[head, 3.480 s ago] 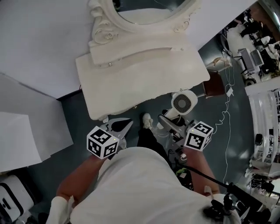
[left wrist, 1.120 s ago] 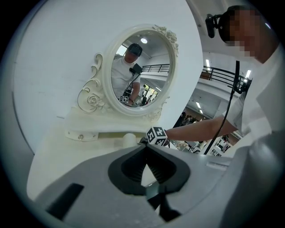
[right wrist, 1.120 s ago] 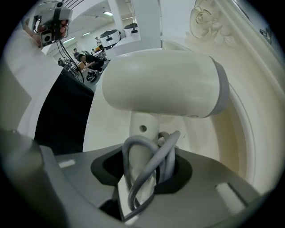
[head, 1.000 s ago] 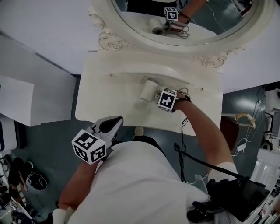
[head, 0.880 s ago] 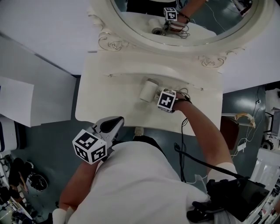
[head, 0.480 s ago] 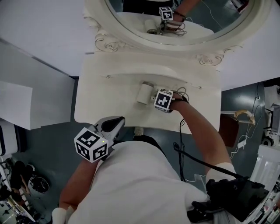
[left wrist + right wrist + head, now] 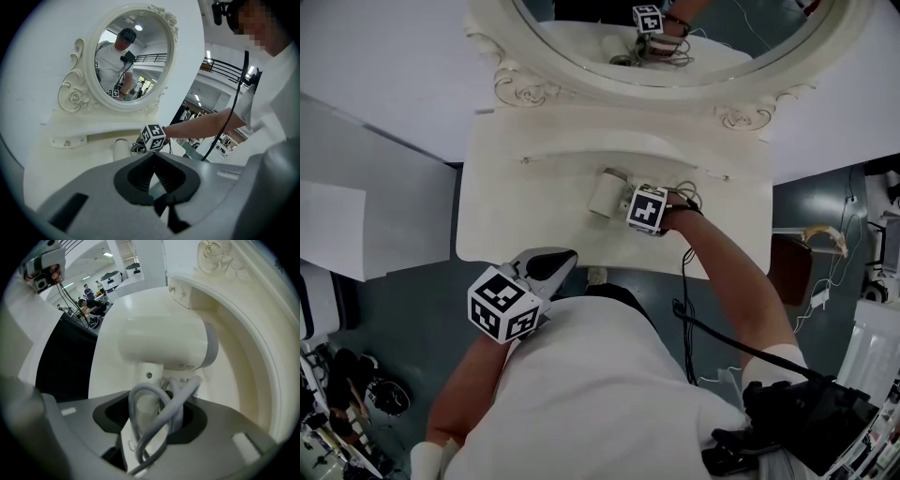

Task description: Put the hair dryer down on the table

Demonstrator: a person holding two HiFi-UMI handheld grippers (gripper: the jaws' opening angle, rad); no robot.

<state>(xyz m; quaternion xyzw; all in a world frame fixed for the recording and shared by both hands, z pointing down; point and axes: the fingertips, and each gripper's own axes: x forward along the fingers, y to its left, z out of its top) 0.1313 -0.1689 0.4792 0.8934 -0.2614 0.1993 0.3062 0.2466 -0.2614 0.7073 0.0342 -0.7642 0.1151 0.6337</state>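
The white table (image 7: 516,220) bears the hair dryer (image 7: 605,192), a raised ledge (image 7: 581,150) just behind.

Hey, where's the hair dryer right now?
In the head view the hair dryer lies on the white dressing table, below the mirror, left of the right gripper, whose jaws have just been opening around its handle.

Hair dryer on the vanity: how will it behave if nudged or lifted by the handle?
The hair dryer rests its rounded barrel on the smooth table, so it probably rocks or tips. Its looped cord looks floppy, likely to snag. By the handle it is probably barrel-heavy.
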